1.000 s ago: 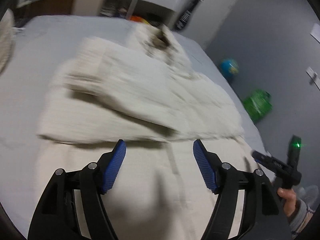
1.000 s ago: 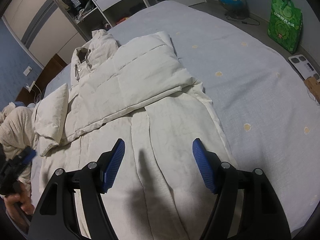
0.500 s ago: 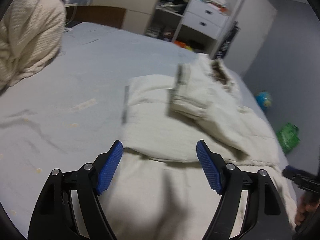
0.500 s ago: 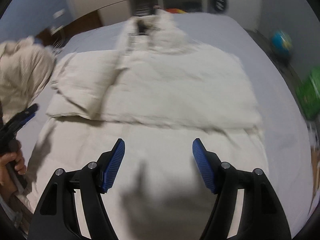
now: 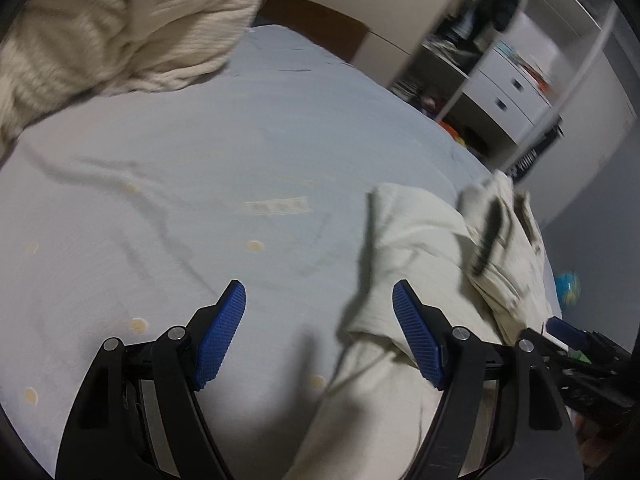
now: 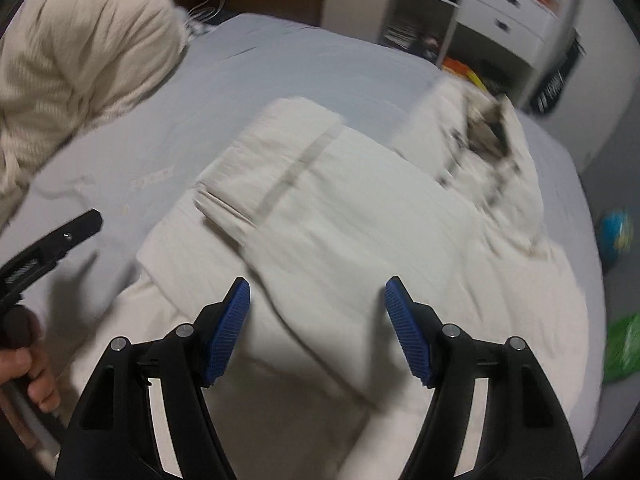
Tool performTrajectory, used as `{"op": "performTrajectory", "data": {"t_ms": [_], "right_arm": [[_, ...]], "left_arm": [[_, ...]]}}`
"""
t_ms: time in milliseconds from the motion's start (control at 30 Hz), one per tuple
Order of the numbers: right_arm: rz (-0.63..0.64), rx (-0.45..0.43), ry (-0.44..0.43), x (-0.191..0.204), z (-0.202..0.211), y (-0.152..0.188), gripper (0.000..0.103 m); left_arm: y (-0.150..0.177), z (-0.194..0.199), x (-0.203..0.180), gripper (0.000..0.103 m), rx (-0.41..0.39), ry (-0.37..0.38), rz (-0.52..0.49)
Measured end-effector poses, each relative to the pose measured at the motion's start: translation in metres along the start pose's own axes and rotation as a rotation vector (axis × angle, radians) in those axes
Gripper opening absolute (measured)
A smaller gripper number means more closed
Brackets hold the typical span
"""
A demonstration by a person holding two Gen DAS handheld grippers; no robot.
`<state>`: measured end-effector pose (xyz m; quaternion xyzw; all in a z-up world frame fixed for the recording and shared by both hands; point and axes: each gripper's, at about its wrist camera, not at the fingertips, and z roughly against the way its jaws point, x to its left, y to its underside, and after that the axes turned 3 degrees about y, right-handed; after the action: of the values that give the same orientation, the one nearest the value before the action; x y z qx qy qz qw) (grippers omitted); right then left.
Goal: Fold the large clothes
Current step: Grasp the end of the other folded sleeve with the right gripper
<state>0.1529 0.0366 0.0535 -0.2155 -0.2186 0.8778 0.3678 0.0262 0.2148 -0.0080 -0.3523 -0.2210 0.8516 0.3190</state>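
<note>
We are over a wide bed under a pale grey-blue sheet, in a room with grey walls and a white chest of drawers off beyond the far corner.

Our left gripper has its jaws spread wide with nothing between them; under it lies bare sheet dotted with small yellow spots, and its right blue pad sits just over the edge of the cream padded jacket. From there the jacket runs away to the right, a folded sleeve lying across its body and the collar end farther off (blurred here, so we cannot read its detail). Well apart, at the upper left, a heap of cream knitted fabric sits at the head of the bed.

Our right gripper is also wide, holding nothing, and hovers over the jacket's lower half. In its view the jacket lies flat on the sheet, one sleeve folded inward across the chest, the dark-lined hood toward the drawers. A hand grips the other tool at the left edge. On the floor to the right we see a blue globe and something green, both smeared.
</note>
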Motion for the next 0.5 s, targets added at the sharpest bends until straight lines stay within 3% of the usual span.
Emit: {"op": "performTrajectory", "data": {"t_ms": [167, 300, 400, 500], "right_arm": [[0.146, 0.025, 0.108, 0.033, -0.028, -0.015, 0.065], [0.113, 0.02, 0.093, 0.02, -0.031, -0.018, 0.026], [0.065, -0.019, 0.072, 0.001, -0.018, -0.018, 0.018], [-0.026, -0.061, 0.049, -0.032, 0.001, -0.019, 0.017]], "left_arm": [[0.001, -0.003, 0.012, 0.073, 0.016, -0.012, 0.057], [0.002, -0.008, 0.006, 0.073, 0.029, -0.002, 0.023], [0.002, -0.011, 0.001, 0.073, 0.042, 0.008, -0.001], [0.003, -0.014, -0.003, 0.073, 0.052, 0.015, -0.023]]}}
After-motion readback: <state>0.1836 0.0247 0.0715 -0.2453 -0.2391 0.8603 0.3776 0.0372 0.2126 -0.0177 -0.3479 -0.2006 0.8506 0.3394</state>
